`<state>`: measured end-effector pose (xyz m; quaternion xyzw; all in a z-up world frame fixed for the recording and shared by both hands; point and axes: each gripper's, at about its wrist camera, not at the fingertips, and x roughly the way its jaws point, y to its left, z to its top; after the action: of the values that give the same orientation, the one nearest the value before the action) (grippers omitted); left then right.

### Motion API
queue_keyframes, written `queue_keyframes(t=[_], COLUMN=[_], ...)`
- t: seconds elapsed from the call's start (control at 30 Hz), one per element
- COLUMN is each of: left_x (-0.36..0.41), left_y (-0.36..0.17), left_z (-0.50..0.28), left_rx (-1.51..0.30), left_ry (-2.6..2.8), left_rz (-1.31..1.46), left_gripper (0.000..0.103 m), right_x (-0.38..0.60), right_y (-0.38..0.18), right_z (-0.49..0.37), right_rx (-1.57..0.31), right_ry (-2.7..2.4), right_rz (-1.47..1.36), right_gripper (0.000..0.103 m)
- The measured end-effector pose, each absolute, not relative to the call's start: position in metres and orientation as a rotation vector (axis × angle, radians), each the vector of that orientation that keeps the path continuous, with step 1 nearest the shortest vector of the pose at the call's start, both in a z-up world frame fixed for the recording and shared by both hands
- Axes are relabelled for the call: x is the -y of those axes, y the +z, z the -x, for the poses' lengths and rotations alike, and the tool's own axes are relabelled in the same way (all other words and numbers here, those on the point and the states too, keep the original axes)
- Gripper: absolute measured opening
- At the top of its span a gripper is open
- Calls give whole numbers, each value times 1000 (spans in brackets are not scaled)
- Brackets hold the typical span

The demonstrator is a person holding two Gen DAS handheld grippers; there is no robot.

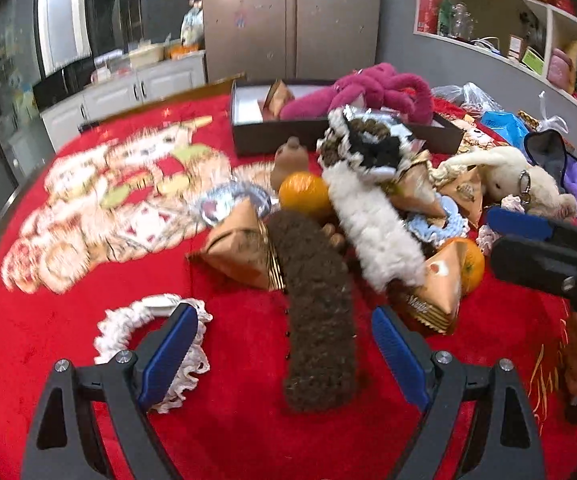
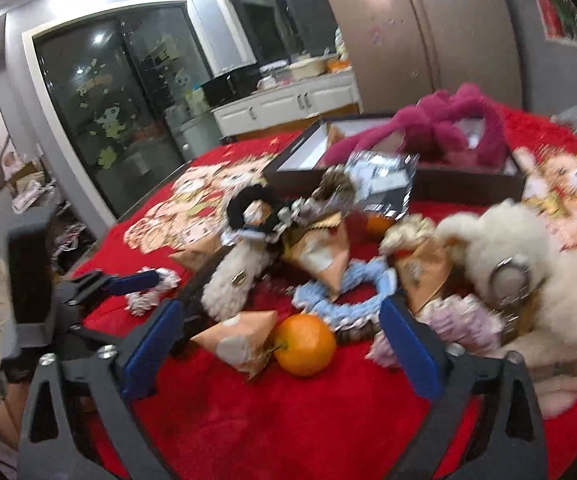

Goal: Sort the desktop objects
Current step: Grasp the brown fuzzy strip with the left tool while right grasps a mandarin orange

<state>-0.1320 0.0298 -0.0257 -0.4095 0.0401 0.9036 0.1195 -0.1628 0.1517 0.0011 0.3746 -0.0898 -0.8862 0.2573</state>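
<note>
Fuzzy brown hair clip [image 1: 316, 312], round glossy orange [image 2: 305, 345]

Steel fridge [image 1: 290, 16] & white cabinets [image 1: 136, 90] behind, grey walls, dark glass door [image 2: 116, 120].

We see a table under a red printed cloth [image 1: 28, 340], crowded at its centre. On it lie a white lace scrunchie [image 1: 128, 320], a brown fuzzy hair clip [image 1: 316, 320], two oranges [image 1: 303, 194] [image 2: 305, 345], tan pyramid-shaped packets [image 1: 240, 252], a pale blue scrunchie [image 2: 344, 300] and a white plush toy [image 2: 528, 280]. A dark open box [image 1: 272, 136] sits farther back.
</note>
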Motion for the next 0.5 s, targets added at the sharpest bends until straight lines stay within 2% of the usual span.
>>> queue_keyframes(t=[0.13,0.27,0.5], left_x=[-33,-44,-40], left_y=[-31,-37,-37], left_z=[134,137,139], left_rx=[-127,-199,-191], left_ry=[2603,2564,2559], left_rz=[1227,1263,1270], left_gripper=[91,92,93], right_x=[-144,-145,-148], right_y=[-16,-23,-26], right_z=[170,176,181], right_rx=[174,220,251], right_ry=[-2376,-2327,-2301], right_rz=[-1111,-1146,-1161], right_gripper=[77,77,78])
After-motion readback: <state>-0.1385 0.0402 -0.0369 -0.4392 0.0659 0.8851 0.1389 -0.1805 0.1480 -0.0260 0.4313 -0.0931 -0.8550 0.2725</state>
